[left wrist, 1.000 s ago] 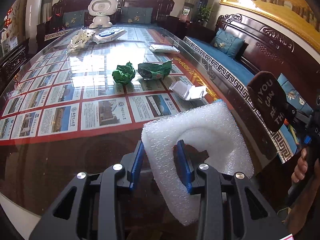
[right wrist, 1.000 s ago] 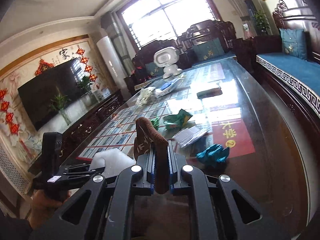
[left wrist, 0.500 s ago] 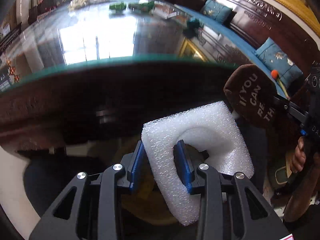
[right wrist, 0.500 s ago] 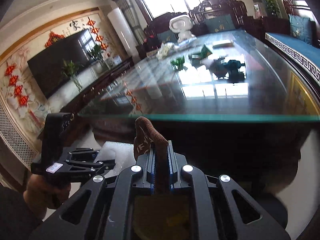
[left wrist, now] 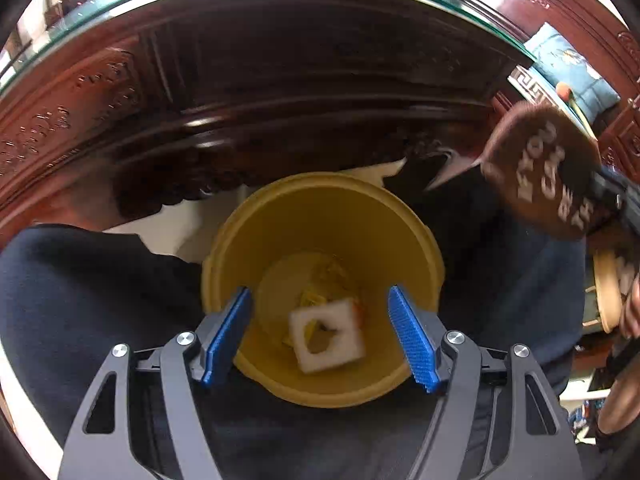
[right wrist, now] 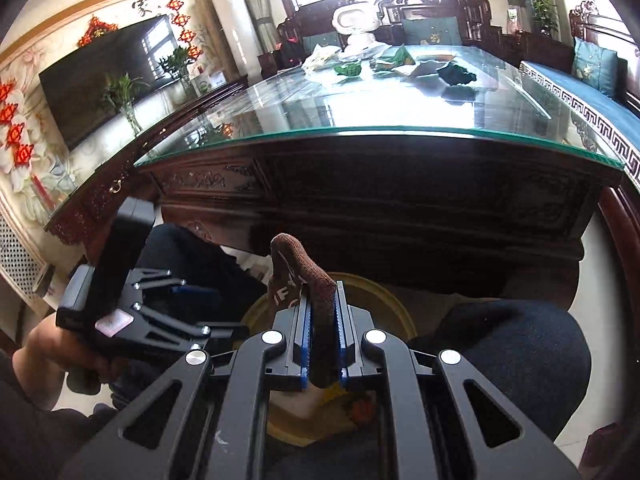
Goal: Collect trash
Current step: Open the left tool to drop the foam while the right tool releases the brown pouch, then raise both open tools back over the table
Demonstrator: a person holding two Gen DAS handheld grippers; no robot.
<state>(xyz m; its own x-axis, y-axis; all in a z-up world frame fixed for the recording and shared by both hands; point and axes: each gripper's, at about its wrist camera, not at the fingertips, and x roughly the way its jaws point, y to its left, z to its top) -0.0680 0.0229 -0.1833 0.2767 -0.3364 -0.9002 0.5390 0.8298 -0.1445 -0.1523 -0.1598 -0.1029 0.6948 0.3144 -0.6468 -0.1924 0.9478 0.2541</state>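
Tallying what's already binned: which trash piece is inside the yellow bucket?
The white foam square with a hole lies in the yellow bucket; the brown sock is clamped in the right tongs.

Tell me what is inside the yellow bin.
Inside the yellow bin: a white foam piece with a hole, over yellowish scraps and something orange. Whatever lies beneath the foam is hidden.

My left gripper (left wrist: 320,334) is matte black struts with silver screws, and its fingers (left wrist: 412,338) carry ribbed blue pads. My right gripper (right wrist: 323,344) matches. I wear dark navy trousers (left wrist: 80,300).
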